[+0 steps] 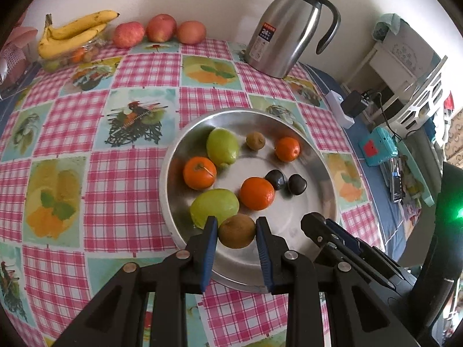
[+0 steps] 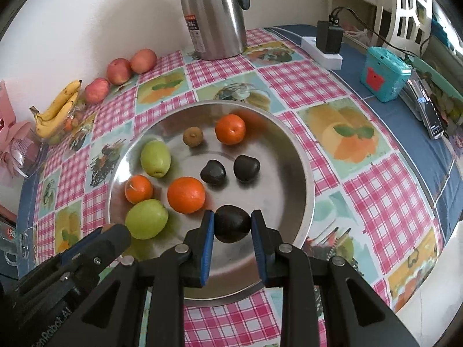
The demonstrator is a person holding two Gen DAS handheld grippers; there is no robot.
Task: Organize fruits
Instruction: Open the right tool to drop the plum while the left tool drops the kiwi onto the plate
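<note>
A round steel tray (image 1: 318, 156) (image 2: 301, 173) holds several fruits: oranges (image 1: 257, 193) (image 2: 186, 194), green fruits (image 1: 214, 207) (image 2: 146, 218), a small kiwi (image 1: 255, 140) (image 2: 193, 136) and two dark fruits (image 1: 297, 184) (image 2: 246, 168). My left gripper (image 1: 236, 232) is shut on a brown kiwi (image 1: 236, 230) over the tray's near edge. My right gripper (image 2: 232, 225) is shut on a dark fruit (image 2: 232, 223) over the tray's near side. The right gripper shows in the left wrist view (image 1: 318, 225), the left gripper in the right wrist view (image 2: 115, 231).
Bananas (image 1: 72, 31) (image 2: 58, 107) and three apples (image 1: 160, 27) (image 2: 118, 70) lie along the wall. A steel jug (image 1: 289, 29) (image 2: 214, 14) stands at the back. A power strip with adapter (image 2: 327, 43) and a teal box (image 2: 385, 73) sit at the right.
</note>
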